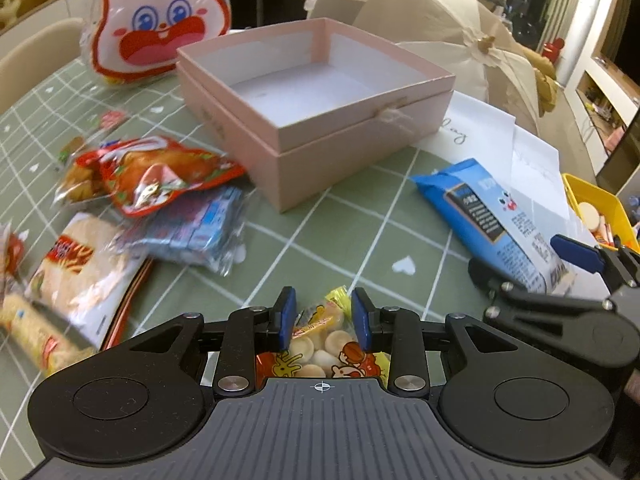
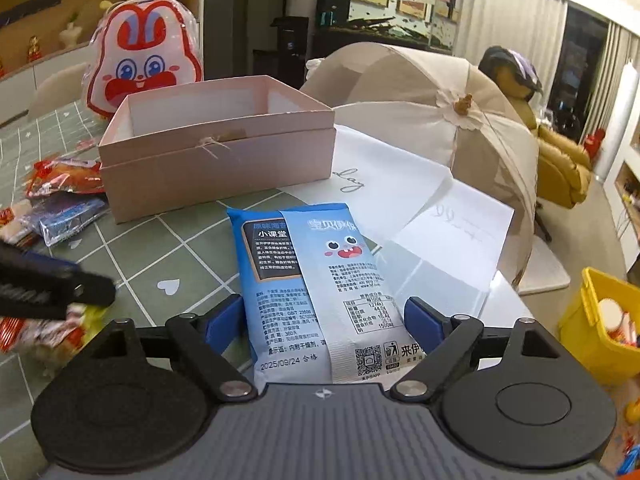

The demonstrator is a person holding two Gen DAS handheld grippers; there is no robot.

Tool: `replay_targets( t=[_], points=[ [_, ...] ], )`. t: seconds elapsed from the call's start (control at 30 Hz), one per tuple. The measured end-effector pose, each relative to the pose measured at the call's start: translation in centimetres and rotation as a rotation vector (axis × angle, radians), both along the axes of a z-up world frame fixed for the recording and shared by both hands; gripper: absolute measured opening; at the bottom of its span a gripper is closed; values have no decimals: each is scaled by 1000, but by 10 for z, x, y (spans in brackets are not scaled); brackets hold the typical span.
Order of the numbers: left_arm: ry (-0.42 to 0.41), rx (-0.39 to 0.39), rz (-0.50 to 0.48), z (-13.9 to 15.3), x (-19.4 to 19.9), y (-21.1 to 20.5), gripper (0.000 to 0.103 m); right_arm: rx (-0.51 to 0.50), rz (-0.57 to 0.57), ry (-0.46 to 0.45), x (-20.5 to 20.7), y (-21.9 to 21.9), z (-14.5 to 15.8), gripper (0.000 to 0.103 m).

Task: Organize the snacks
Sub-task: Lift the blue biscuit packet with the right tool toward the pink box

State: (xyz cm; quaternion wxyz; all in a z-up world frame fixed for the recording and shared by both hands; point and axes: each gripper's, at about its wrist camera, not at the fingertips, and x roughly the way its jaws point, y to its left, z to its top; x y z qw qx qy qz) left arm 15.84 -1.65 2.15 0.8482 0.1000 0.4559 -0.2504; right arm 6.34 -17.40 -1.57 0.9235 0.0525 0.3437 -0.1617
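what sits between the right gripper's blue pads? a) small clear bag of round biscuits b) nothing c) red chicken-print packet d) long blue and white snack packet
d: in the right wrist view the long blue and white snack packet lies flat on the green checked tablecloth between the pads of the right gripper, whose jaws stand wide of its edges.
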Motion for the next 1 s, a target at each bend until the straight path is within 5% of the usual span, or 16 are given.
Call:
replay_targets(
  t=[0.2, 0.43, 0.73, 1.0],
  points=[
    [-22, 25, -47, 4, -9, 7, 35, 55, -11, 7, 2, -8, -4, 97],
    [-29, 48, -214, 3, -21, 4, 35, 62, -3, 12, 4, -8, -4, 101],
    [-74, 74, -248, 0, -26, -4, 35, 66, 17, 16, 4, -8, -5, 103],
    [-56, 8, -87, 12, -24, 34, 37, 66, 66, 33, 6, -10, -4, 103]
  ],
)
